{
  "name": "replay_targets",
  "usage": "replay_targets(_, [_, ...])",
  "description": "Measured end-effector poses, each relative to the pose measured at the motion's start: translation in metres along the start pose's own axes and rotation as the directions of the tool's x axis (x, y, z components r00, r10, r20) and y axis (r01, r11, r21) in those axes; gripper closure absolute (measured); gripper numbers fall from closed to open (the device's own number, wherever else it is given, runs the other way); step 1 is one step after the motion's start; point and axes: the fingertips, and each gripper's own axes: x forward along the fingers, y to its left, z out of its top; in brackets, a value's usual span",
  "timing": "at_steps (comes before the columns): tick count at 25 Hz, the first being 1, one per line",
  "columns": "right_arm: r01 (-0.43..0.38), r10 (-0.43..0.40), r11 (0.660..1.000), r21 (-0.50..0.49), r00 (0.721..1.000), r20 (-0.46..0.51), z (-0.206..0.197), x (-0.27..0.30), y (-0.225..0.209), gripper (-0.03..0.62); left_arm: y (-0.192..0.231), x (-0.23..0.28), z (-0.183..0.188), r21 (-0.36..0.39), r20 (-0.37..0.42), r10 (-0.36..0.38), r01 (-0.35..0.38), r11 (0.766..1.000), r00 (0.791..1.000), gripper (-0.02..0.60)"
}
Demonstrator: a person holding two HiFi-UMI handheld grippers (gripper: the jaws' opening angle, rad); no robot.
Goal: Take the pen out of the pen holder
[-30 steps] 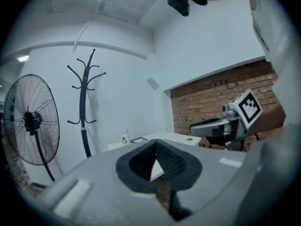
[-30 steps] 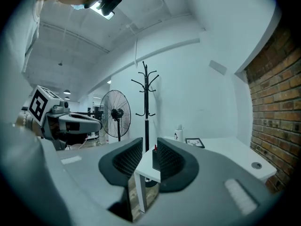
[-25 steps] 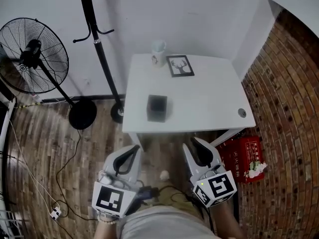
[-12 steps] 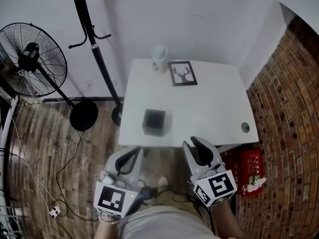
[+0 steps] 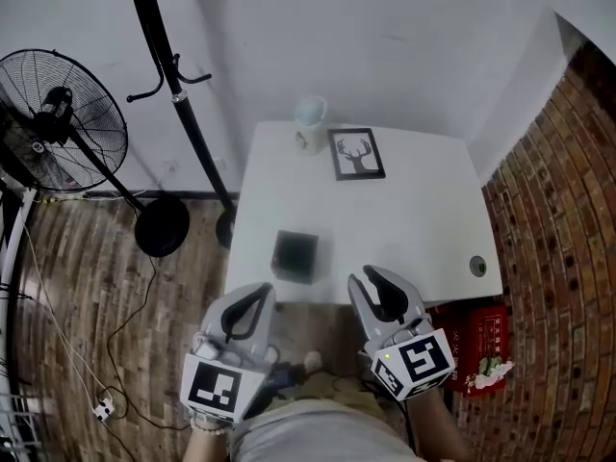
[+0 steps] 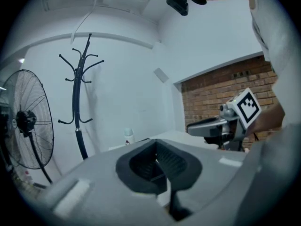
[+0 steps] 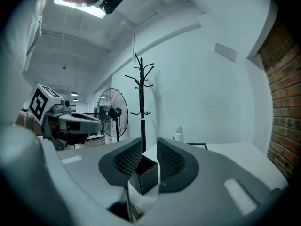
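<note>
Left tool (image 5: 258,291) closed, right tool (image 5: 373,277) apart

Prob. blk pen holder (image 5: 295,255), wht table (image 5: 414,229), red-brick wall (image 5: 568,219), brown plank floor (image 5: 87,296)

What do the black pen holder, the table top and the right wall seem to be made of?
The pen holder looks like matte black plastic or coated metal: flat square sides, no shine. The table top seems smooth white laminate or painted board, evenly coloured. The right wall is bare red-brown brick with visible mortar lines.
</note>
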Motion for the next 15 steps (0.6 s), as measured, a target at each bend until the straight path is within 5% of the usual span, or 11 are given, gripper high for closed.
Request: replay_targets(15, [-0.075,0.075,0.997,0.006,0.997,-0.037,-0.008,0.022,0.010,0.511,0.014,0.001,-0.007,-0.030,-0.028,0.052,-0.053,0.998,0.998,0.586])
